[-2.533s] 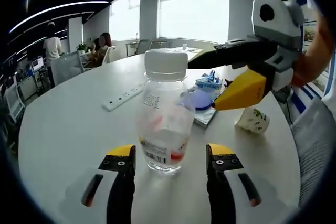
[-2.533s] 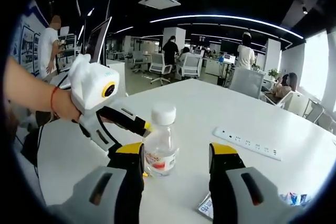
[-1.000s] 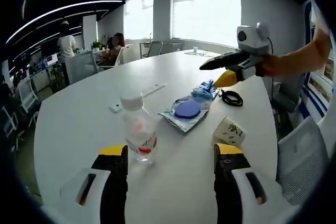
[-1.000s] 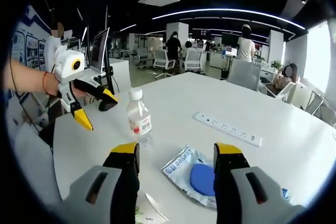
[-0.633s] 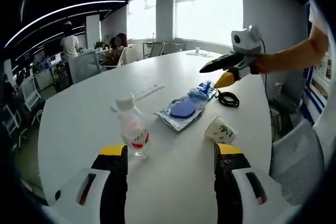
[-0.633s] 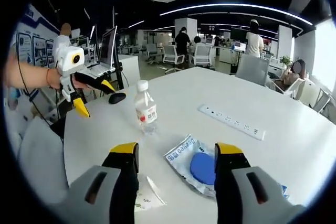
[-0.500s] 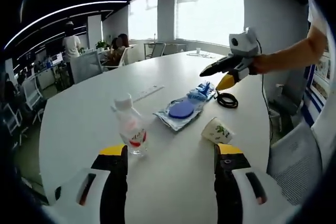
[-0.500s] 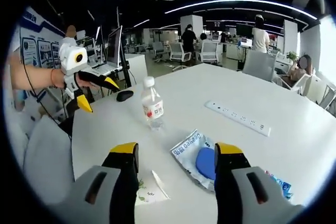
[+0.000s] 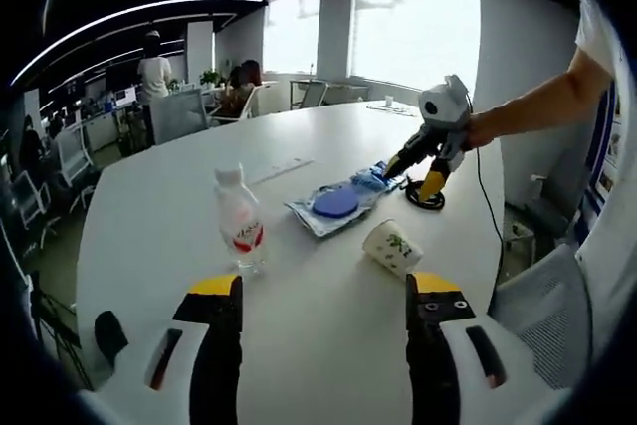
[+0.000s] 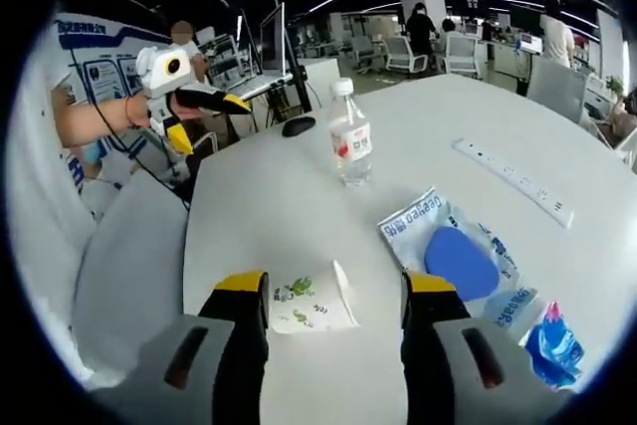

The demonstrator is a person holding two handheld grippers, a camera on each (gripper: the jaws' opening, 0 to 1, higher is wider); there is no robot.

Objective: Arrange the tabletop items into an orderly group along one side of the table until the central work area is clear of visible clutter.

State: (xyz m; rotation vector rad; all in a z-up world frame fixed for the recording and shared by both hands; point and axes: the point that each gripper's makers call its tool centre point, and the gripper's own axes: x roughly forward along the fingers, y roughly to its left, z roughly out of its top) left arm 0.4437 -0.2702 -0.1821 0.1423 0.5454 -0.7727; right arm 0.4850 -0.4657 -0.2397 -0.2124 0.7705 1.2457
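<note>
In the left gripper view, the left gripper (image 9: 323,325) has its jaws spread, holding nothing. On the white table (image 9: 149,216) the bottle (image 9: 239,231) stands upright, then the blue-disc packet (image 9: 333,208), the tipped paper cup (image 9: 390,248), and the right gripper (image 9: 423,181), its jaws also spread.

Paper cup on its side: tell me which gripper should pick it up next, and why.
Right. In the right gripper view the paper cup lies on its side between the right gripper's open jaws. The left gripper is open too, but in its view the cup sits farther ahead, off to one side.
</note>
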